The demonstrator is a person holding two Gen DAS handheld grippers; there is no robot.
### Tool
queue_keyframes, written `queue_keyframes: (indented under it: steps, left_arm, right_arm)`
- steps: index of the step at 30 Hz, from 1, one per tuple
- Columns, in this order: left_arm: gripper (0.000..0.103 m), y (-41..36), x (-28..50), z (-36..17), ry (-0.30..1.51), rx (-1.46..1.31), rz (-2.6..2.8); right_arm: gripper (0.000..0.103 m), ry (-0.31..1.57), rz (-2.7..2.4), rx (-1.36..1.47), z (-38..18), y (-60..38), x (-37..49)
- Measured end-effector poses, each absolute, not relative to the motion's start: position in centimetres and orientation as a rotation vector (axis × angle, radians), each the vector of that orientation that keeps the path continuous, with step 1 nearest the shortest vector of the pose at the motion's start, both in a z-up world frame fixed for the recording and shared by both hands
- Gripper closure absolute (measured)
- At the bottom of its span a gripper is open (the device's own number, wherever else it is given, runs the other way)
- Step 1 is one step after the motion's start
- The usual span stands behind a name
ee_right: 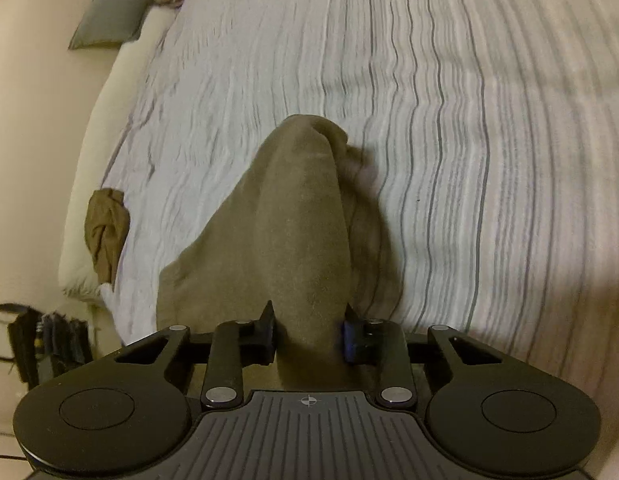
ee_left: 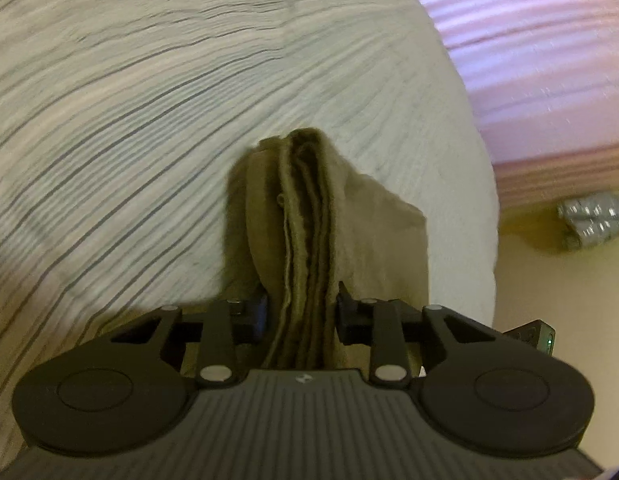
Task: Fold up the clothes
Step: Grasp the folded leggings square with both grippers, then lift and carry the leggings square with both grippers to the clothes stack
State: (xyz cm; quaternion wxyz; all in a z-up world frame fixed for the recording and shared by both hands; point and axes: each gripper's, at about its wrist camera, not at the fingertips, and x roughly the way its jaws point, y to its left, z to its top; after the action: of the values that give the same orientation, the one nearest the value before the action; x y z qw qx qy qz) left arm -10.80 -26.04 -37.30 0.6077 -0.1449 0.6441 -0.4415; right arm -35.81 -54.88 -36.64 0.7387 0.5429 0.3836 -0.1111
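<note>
Olive-brown cloth fills the gap of both my tools: my left gripper (ee_left: pixel 302 312) is clamped on a stack of folded layers of the olive garment (ee_left: pixel 305 240), whose raw edges run straight away from me between the pads, and my right gripper (ee_right: pixel 309 334) pinches a smooth rounded fold of the same garment (ee_right: pixel 301 220), its jaws narrowed onto the fabric on either side. From each grip the cloth runs forward and drapes down onto the striped bedspread (ee_right: pixel 449 120), which is pale with thin grey lines and wrinkled all over. Farther left in the right-hand view, a second brown garment (ee_right: pixel 107 228) lies crumpled at the bed's edge, touching the cream mattress side (ee_right: pixel 81 208). Beyond that, a grey cushion (ee_right: pixel 111 18) rests near the far corner, and in the left-hand view a pink striped cover (ee_left: pixel 541 60) lies past the bedspread.
</note>
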Motion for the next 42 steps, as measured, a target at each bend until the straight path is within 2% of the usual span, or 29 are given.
queue_keyframes:
  steps: [7,13,18,25,34,42]
  left_arm:
    - [0.077,-29.8,-10.4,-30.4,1.489,-0.212,-1.258]
    - [0.077,-35.7,-13.5,-23.9,1.476,-0.072,-1.533]
    - [0.077,-42.1,-20.0,-20.5,1.486,0.065,-1.748]
    - [0.077,-51.1,-33.7,-17.6,1.495,0.242,-1.995]
    - [0.077,-64.5,-50.8,-13.8,1.409,0.316,-2.224]
    - [0.077,-73.3,-57.5,-15.7,1.401,0.341,-2.205]
  right_arm:
    - [0.075,0.662,-0.418,1.236,-28.8,-51.8,-41.4]
    - [0.075,0.440,-0.609,1.258,-21.4,-48.0,-49.3]
    - [0.075,0.265,-0.804,1.276,-17.6,-44.5,-57.2]
    - [0.075,0.032,-1.073,1.281,-14.4,-41.5,-70.3]
    - [0.075,-0.162,-1.256,1.235,-11.3,-49.5,-85.2]
    - [0.075,-0.185,-1.292,1.230,-13.0,-58.8,-90.7]
